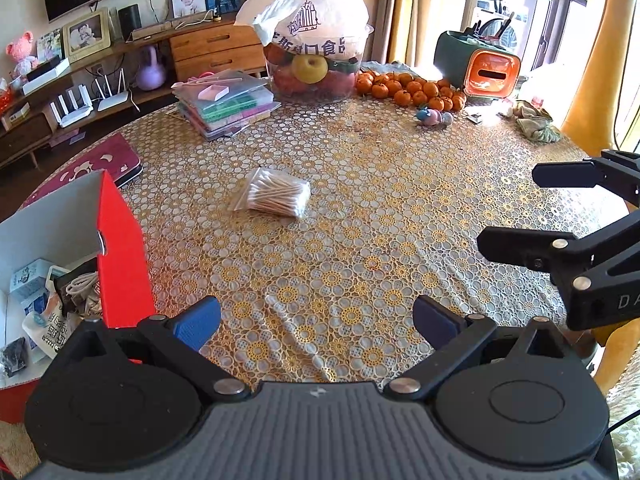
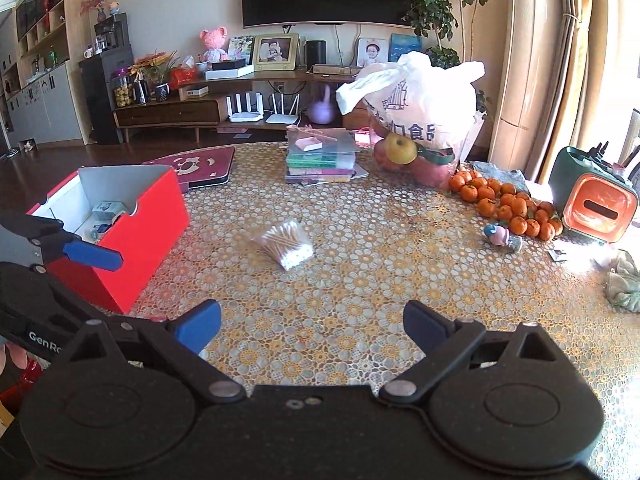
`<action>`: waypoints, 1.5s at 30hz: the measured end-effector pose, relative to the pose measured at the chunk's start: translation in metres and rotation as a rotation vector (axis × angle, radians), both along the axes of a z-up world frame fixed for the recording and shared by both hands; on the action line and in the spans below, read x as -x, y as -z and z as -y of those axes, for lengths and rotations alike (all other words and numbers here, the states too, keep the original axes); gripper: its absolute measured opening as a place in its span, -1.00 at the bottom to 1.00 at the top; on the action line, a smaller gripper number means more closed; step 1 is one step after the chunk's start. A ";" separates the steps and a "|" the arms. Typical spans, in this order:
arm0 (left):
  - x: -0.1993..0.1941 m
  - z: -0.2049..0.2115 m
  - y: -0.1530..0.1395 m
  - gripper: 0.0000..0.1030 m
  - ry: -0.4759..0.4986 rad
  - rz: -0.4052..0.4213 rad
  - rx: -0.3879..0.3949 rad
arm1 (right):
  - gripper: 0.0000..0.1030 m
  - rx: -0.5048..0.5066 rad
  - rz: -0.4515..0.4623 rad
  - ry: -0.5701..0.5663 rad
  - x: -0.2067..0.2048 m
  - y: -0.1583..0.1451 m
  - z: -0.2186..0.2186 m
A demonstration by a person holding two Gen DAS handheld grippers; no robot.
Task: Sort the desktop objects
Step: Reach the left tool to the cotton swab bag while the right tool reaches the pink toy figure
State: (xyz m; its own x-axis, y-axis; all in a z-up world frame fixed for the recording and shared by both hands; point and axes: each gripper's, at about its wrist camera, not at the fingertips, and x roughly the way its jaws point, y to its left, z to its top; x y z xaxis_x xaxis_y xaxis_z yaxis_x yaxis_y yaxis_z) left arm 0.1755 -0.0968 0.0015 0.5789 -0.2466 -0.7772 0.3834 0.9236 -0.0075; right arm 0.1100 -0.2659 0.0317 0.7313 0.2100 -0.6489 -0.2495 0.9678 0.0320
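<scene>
Both tools hover above the near edge of the tabletop [image 1: 360,208], which is covered in a gold-and-white floral lace cloth. The left hand-held gripper [image 1: 316,322] has its blue-padded fingers spread wide with nothing between them, and the right hand-held gripper [image 2: 312,326] is likewise spread apart and empty.

A clear bag of cotton swabs [image 1: 278,192] lies flat near the middle of the tabletop, apart from everything else and ahead of both grippers. At the left edge stands an open red box [image 2: 132,236] with a white interior; small packets and a coiled white cable lie inside it. In the right wrist view the left gripper's fingers reach in just in front of the box.

Along the far edge sit a stack of flat transparent cases [image 2: 320,156] with a pink eraser on top, then a clear tub of fruit [image 1: 316,76] with a white plastic bag [image 1: 312,12] over it. To the right of the tub lies a heap of mandarins [image 1: 412,90], touching a green and orange tissue box [image 1: 480,66] near the far right corner. A small pink and blue toy figure [image 1: 432,117] lies just in front of the mandarins, and a crumpled cloth [image 1: 534,122] rests by the right edge.
</scene>
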 end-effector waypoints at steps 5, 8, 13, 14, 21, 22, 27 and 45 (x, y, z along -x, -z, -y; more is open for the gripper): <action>-0.013 0.013 0.004 0.99 0.005 0.053 0.013 | 0.90 0.002 0.002 0.043 -0.012 0.003 0.026; -0.027 0.020 0.009 0.99 0.009 0.062 0.018 | 0.90 0.006 -0.001 0.071 -0.022 0.008 0.043; -0.052 0.029 0.020 0.99 0.026 0.065 0.019 | 0.90 0.008 -0.017 0.117 -0.039 0.018 0.070; -0.057 0.030 0.022 0.99 0.027 0.070 0.017 | 0.90 0.010 -0.020 0.125 -0.043 0.021 0.075; -0.097 0.038 0.032 0.99 0.067 0.062 0.045 | 0.90 0.017 -0.029 0.161 -0.069 0.033 0.104; -0.103 0.039 0.033 0.99 0.077 0.059 0.044 | 0.90 0.018 -0.029 0.162 -0.073 0.035 0.107; -0.139 0.038 0.042 0.99 0.094 0.019 0.055 | 0.90 0.036 -0.030 0.168 -0.093 0.043 0.117; -0.205 0.038 0.086 0.99 0.109 -0.123 0.007 | 0.90 0.025 -0.055 0.215 -0.153 0.076 0.153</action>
State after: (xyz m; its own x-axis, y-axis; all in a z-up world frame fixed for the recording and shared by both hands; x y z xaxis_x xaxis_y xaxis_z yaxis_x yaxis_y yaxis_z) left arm 0.3806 -0.1347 -0.0844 0.4491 -0.3084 -0.8386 0.4776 0.8761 -0.0664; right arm 0.2633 -0.4192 -0.0439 0.7208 0.0359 -0.6922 -0.0355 0.9993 0.0149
